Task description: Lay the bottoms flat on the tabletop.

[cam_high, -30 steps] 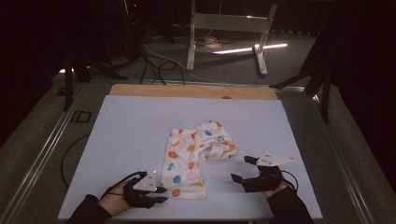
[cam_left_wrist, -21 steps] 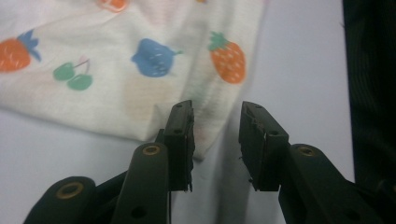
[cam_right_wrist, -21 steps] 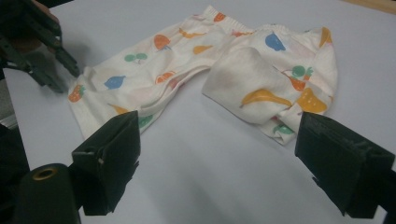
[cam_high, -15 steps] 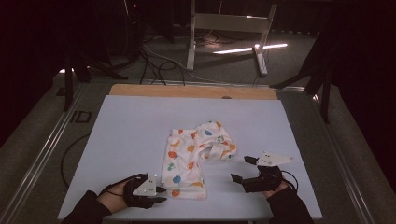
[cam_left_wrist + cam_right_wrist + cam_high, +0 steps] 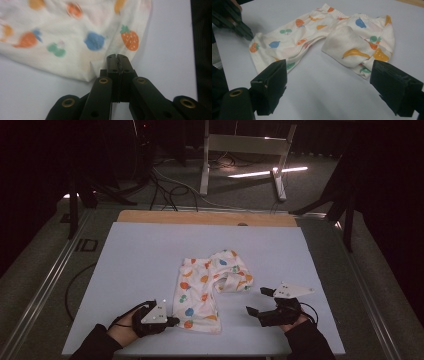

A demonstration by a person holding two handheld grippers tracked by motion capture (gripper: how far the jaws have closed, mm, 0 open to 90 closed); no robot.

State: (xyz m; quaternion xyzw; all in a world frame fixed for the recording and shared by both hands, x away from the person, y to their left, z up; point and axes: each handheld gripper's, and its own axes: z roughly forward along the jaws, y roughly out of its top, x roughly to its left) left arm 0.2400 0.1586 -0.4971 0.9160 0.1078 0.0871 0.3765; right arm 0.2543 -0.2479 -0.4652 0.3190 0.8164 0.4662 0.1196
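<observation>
— Left gripper (image 5: 117,58) clamped on the hem of the fruit-print pants (image 5: 207,290), mid-mat; just closed there.
— Right gripper (image 5: 264,301) wide open beside them. Lift slowly, keep fabric taut.

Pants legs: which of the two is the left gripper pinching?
The straight leg, lying flat toward the table's near edge; the left gripper is shut on its cuff corner. The other leg is folded back on itself, untouched by the open right gripper.

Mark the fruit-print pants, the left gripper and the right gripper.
fruit-print pants (image 5: 200,295), high view, middle of the long leg.
left gripper (image 5: 117,60), left gripper view, closed jaw tips at the hem.
right gripper (image 5: 259,301), high view, between open jaws.
</observation>
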